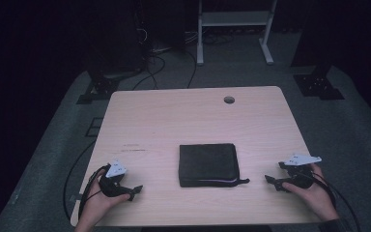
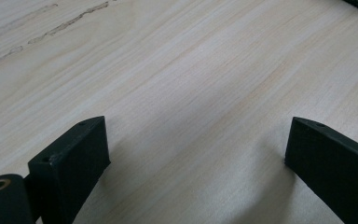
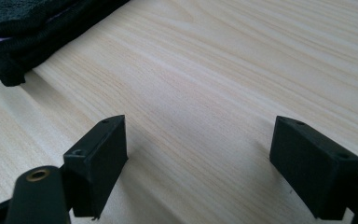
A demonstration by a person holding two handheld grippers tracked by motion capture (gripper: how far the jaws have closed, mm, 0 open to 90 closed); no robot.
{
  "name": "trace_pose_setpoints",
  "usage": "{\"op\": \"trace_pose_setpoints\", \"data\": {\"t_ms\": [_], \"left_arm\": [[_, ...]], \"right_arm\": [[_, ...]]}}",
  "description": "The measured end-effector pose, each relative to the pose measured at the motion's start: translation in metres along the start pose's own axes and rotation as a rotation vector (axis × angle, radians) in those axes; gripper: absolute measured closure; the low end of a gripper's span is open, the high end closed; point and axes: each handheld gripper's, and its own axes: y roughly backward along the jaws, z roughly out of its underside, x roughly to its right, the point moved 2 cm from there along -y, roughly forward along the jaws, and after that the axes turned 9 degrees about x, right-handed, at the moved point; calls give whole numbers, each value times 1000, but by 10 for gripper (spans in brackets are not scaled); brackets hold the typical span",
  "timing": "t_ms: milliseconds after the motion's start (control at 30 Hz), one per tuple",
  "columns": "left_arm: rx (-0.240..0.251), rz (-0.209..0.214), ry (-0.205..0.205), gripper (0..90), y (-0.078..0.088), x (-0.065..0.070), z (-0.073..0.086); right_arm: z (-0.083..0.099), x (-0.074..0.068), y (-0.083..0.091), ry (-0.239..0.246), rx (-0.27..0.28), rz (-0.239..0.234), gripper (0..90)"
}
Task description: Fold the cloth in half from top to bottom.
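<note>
A folded black cloth (image 1: 207,164) lies flat near the middle of the light wooden table (image 1: 193,116), with a thin strap sticking out at its front right corner. My left gripper (image 1: 134,189) rests low at the table's front left, well to the left of the cloth, jaws wide apart over bare wood (image 2: 196,140). At the front right my right gripper (image 1: 274,179) points toward the cloth, open and holding nothing (image 3: 198,140). The cloth's edge (image 3: 23,28) shows at the upper left of the right gripper view.
A round cable hole (image 1: 229,100) sits near the table's far edge. Faint scuff marks (image 1: 133,147) lie left of the cloth. Beyond the table are a white frame (image 1: 234,29), cables and black stand feet (image 1: 319,84) on grey floor.
</note>
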Motion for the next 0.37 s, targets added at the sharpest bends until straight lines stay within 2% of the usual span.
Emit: {"op": "trace_pose_setpoints", "data": {"t_ms": [100, 367], "left_arm": [[22, 1, 0, 11, 0, 0, 4], [17, -1, 2, 0, 0, 0, 4]], "right_arm": [[1, 0, -1, 10, 6, 4, 129], [1, 0, -2, 9, 2, 6, 118]]}}
